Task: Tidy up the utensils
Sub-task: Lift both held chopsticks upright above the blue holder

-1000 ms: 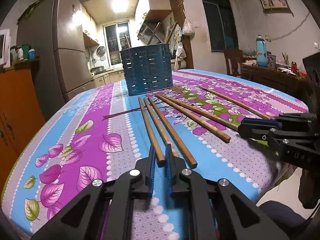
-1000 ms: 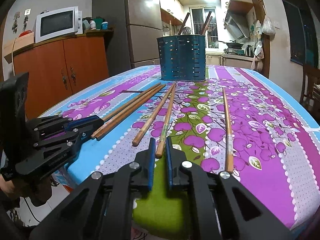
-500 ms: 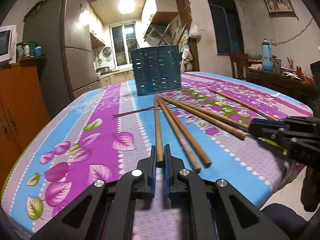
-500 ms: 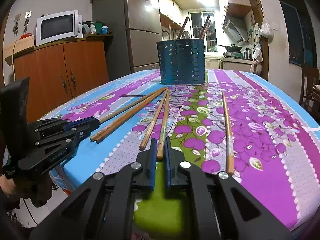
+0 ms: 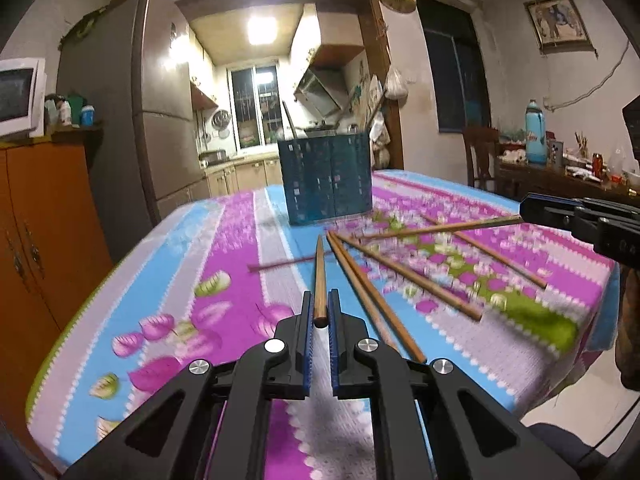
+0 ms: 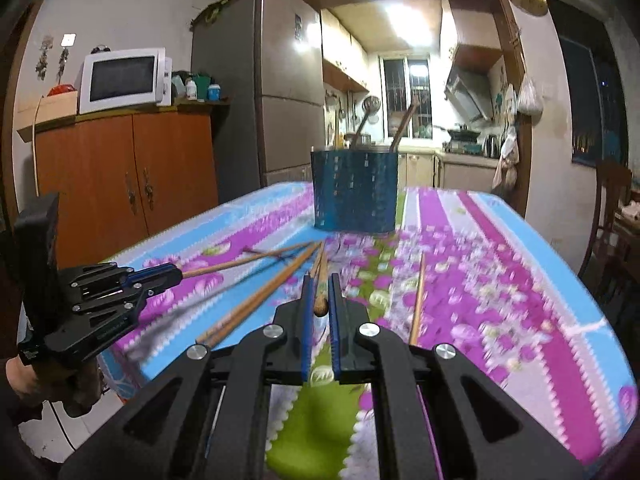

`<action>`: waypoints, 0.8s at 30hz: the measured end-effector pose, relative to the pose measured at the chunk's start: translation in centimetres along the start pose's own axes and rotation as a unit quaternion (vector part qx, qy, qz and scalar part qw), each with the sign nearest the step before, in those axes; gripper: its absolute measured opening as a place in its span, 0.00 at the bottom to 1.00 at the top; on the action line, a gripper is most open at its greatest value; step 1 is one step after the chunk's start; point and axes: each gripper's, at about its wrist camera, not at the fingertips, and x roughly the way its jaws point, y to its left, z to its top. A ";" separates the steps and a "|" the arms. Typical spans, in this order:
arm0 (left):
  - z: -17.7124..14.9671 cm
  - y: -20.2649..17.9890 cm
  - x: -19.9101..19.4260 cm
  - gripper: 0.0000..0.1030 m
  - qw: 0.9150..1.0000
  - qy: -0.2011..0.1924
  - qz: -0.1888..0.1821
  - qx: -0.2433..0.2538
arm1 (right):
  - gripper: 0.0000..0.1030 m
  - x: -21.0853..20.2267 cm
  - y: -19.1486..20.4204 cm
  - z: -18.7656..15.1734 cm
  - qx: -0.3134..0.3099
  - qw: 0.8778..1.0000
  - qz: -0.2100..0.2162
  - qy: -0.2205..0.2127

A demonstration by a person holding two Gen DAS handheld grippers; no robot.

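My left gripper (image 5: 319, 300) is shut on a wooden chopstick (image 5: 319, 276), raised off the table and pointing at the blue perforated utensil holder (image 5: 326, 178). My right gripper (image 6: 320, 284) is shut on another wooden chopstick (image 6: 320, 280), also raised, pointing at the holder (image 6: 354, 192). In the left wrist view the right gripper (image 5: 524, 209) holds its chopstick (image 5: 440, 227) across the table. In the right wrist view the left gripper (image 6: 176, 274) holds its chopstick (image 6: 244, 261). Several chopsticks (image 5: 372, 296) still lie on the floral tablecloth (image 5: 200, 280).
The holder stands at the far middle of the table with a few utensils in it. An orange cabinet (image 6: 120, 184) with a microwave (image 6: 122, 80) stands left. A fridge (image 6: 264, 92) is behind. A chair (image 5: 480, 156) and a cluttered side table (image 5: 560, 168) stand right.
Both grippers have closed on a chopstick each and lifted them off the table. The views have risen and tilted, and both are blurred by motion.
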 end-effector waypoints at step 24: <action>14.5 0.1 -1.3 0.08 0.995 -0.090 -0.026 0.036 | 0.05 1.2 -2.4 12.1 -0.045 0.998 0.034 -0.036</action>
